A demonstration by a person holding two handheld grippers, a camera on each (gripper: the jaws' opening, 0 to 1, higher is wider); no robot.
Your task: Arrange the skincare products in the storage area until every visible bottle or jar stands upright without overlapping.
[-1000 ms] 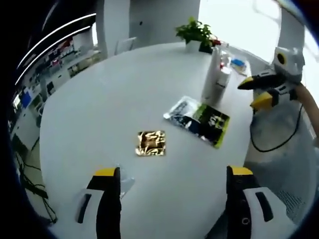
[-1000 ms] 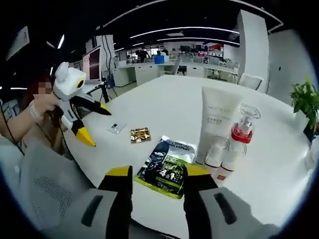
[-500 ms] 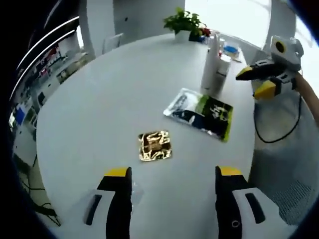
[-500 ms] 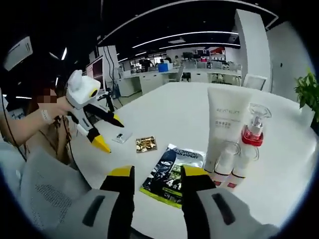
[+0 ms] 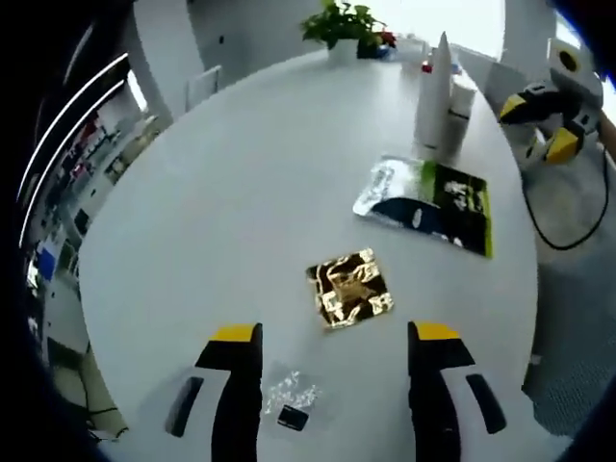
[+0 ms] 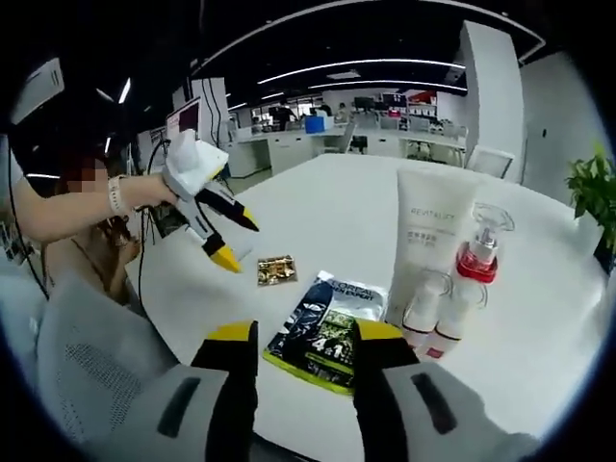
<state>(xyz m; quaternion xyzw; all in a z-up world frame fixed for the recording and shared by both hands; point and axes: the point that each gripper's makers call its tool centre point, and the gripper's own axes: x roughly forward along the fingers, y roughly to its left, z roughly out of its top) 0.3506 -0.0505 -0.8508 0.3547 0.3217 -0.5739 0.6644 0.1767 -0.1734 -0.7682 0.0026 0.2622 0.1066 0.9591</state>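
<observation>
A tall white tube (image 6: 429, 231) stands upright on the round white table (image 6: 337, 207). Beside it are a clear pump bottle with a red collar (image 6: 478, 256) and two small white bottles (image 6: 422, 310), all upright. A green and black packet (image 6: 325, 327) lies flat just beyond my right gripper (image 6: 306, 335), which is open and holds nothing. My left gripper (image 5: 334, 337) is open low over the table, with a gold sachet (image 5: 351, 289) lying ahead of its jaws. A small clear sachet (image 5: 292, 395) lies between those jaws. The packet (image 5: 428, 192) and tube (image 5: 435, 91) stand further off.
A potted plant (image 5: 342, 21) sits at the table's far edge. The right gripper (image 5: 531, 128) hovers off the table's rim beside the tube. A person's hand holds the left gripper (image 6: 241, 243) near the gold sachet (image 6: 276, 270). Office desks stand behind.
The left gripper has moved forward and lower over the table, so the gold sachet is closer and the clear sachet lies between its jaws. The right gripper has stayed roughly where it was.
</observation>
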